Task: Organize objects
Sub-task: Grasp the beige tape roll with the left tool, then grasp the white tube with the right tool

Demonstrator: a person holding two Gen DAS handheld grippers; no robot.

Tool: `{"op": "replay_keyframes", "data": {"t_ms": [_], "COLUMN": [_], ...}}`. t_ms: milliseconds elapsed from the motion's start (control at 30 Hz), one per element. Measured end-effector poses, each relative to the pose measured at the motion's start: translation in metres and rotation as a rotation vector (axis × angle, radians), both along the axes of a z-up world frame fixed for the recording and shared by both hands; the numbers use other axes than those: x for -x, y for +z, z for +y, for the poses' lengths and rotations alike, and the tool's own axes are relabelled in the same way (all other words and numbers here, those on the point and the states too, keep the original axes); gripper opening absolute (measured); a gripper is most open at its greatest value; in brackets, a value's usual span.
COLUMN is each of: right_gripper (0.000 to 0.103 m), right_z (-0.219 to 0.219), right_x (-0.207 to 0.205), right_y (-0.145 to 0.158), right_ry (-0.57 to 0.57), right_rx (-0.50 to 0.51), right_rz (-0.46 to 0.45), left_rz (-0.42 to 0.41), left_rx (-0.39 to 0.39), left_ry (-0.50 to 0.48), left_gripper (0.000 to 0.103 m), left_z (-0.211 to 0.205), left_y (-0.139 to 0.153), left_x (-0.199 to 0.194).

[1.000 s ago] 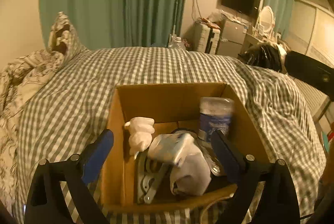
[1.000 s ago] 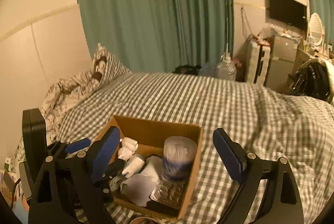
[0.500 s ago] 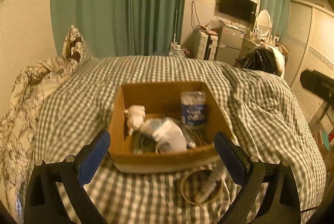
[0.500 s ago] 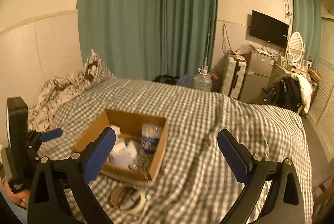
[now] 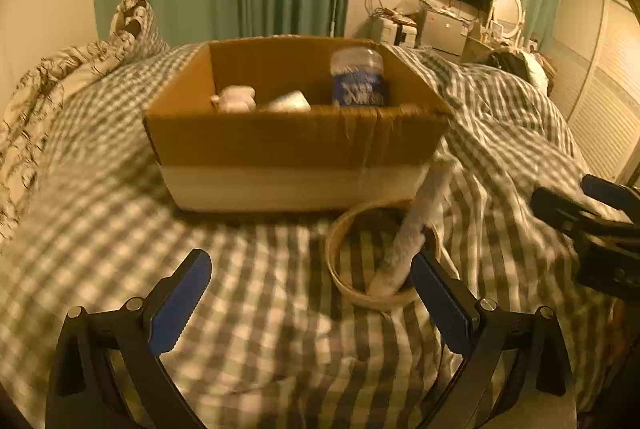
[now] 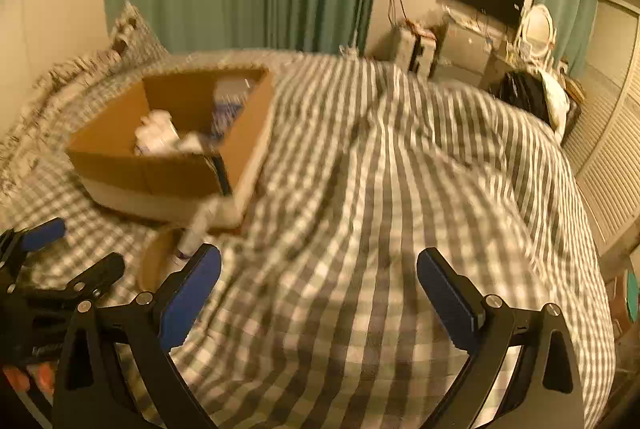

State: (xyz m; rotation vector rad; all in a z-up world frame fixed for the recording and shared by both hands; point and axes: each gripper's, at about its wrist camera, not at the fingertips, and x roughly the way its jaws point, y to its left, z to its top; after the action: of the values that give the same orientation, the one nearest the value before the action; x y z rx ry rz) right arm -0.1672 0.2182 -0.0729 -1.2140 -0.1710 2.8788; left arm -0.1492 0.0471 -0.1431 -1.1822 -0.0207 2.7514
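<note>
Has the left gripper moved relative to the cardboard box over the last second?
Yes. The left gripper has backed out of the cardboard box and dropped lower; its open fingers now frame bare checked blanket in front of it.

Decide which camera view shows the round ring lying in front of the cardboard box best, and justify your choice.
The left wrist view: the ring lies near centre, its whole rim traceable, a pale tube resting across it. In the right wrist view the ring is small, blurred and partly hidden behind a gripper finger.
</note>
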Motion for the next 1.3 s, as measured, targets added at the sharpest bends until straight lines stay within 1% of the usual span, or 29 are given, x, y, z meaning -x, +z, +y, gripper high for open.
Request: {"op": "replay_keyframes", "data": {"t_ms": [67,133,200,300,400,433,533,600,667,733,800,867,967,1100,1233,1300], "right_gripper": [0.099,0.099,0.099,0.099,0.099,0.099,0.099,0.099,0.099,0.099,0.099,0.099,0.099,0.099,0.099,0.099], "right_z": [0.001,-0.001,-0.002,0.002,0.006,0.005,0.005,0.005,0.005,0.006,0.006,0.006,0.007,0.007,0.003,-0.002], "right_x": [0.007,0.010,0.009,0.010,0.013,0.012,0.012,0.012,0.013,0.013,0.011,0.009,0.004,-0.006,-0.016,-0.020], "right_y": [-0.012,-0.018,-0.018,-0.018,-0.019,-0.019,-0.019,-0.019,-0.019,-0.018,-0.017,-0.015,-0.009,0.001,0.009,0.012], "right_ry": [-0.015,-0.019,-0.019,-0.030,-0.044,-0.045,-0.048,-0.050,-0.055,-0.062,-0.064,-0.066,-0.068,-0.064,-0.050,-0.036], "right_rx": [-0.020,-0.043,-0.049,-0.032,-0.013,-0.010,-0.004,0.003,0.011,0.018,0.020,0.020,0.028,0.044,0.049,0.048], "right_rz": [-0.047,-0.068,-0.068,-0.069,-0.074,-0.073,-0.071,-0.069,-0.068,-0.063,-0.052,-0.038,-0.017,0.023,0.050,0.061], "left_rz": [-0.015,-0.029,-0.037,-0.060,-0.079,-0.073,-0.079,-0.077,-0.074,-0.081,-0.076,-0.068,-0.033,0.010,0.053,0.079], "left_rx": [0.006,0.032,0.044,0.040,0.030,0.024,-0.001,-0.008,-0.023,-0.063,-0.080,-0.074,-0.065,-0.075,-0.104,-0.105], "left_ry": [-0.036,-0.068,-0.109,-0.162,-0.191,-0.191,-0.194,-0.185,-0.166,-0.158,-0.153,-0.156,-0.162,-0.135,-0.092,-0.065], "left_gripper": [0.103,0.103,0.103,0.103,0.103,0.103,0.099,0.094,0.083,0.083,0.083,0.082,0.082,0.082,0.082,0.082], "left_z": [0.007,0.016,0.025,0.040,0.050,0.052,0.053,0.052,0.046,0.039,0.036,0.037,0.035,0.024,0.000,-0.012], "left_y": [-0.009,-0.017,-0.023,-0.029,-0.034,-0.036,-0.040,-0.041,-0.039,-0.037,-0.034,-0.029,-0.016,0.012,0.040,0.053], "left_x": [-0.002,-0.002,-0.002,0.004,0.017,0.021,0.029,0.030,0.030,0.030,0.028,0.025,0.015,0.002,-0.008,-0.010]}}
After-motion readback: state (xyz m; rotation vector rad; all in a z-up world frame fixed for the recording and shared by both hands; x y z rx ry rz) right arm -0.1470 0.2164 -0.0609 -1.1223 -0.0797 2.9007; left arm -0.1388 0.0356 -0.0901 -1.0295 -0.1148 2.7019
